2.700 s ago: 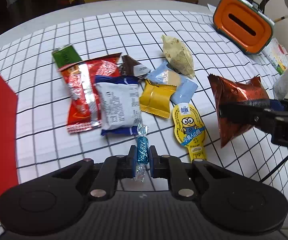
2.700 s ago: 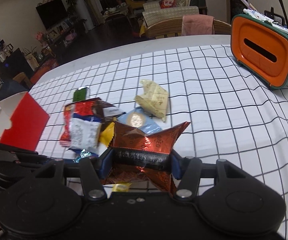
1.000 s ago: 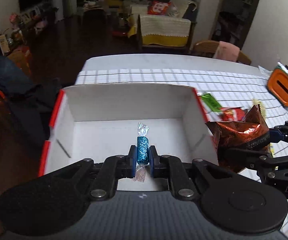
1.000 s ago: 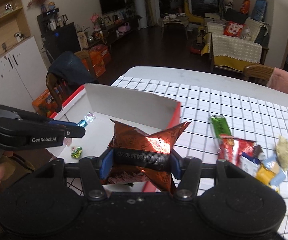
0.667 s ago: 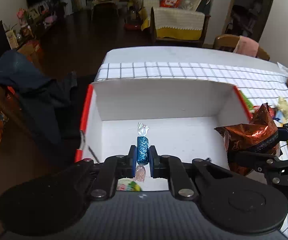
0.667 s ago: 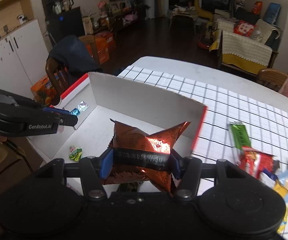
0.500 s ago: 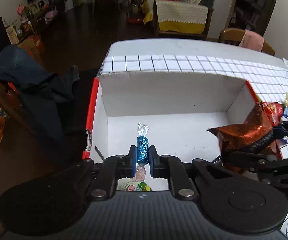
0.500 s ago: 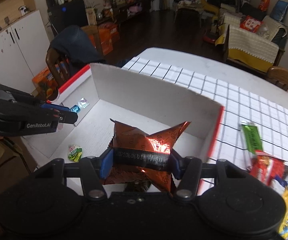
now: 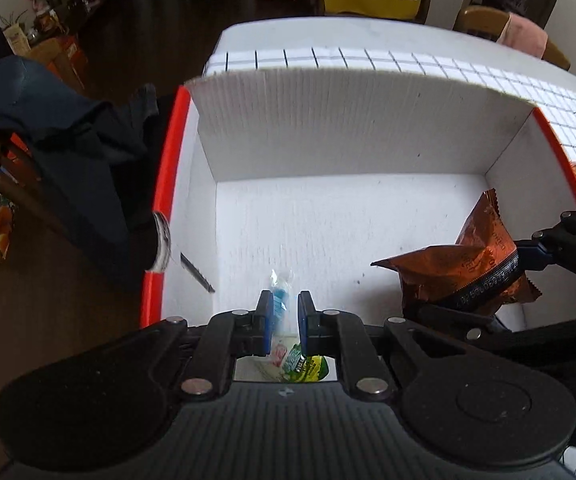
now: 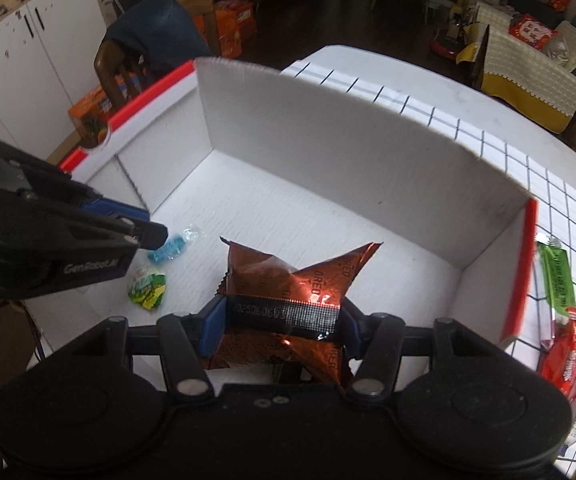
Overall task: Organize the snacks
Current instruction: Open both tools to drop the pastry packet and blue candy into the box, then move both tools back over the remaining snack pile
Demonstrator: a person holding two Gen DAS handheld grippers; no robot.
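A white corrugated box with red outer sides stands open on the table, and both grippers hang inside it. My left gripper keeps only a narrow gap. The blue wrapped candy shows blurred and small in that gap, not touching the right pad. From the right wrist the blue candy sits loose below and past the left gripper. My right gripper is shut on a copper-brown Oreo packet over the box floor. A green-yellow candy lies on that floor.
Right of the box wall, a green packet, a red packet and other snacks lie on the checked tablecloth. A chair draped with a dark garment stands past the box's left side.
Both grippers came from the snack pile to the box and sank into it. The blue candy, held firmly half a second ago, has slipped down out of the left pads.
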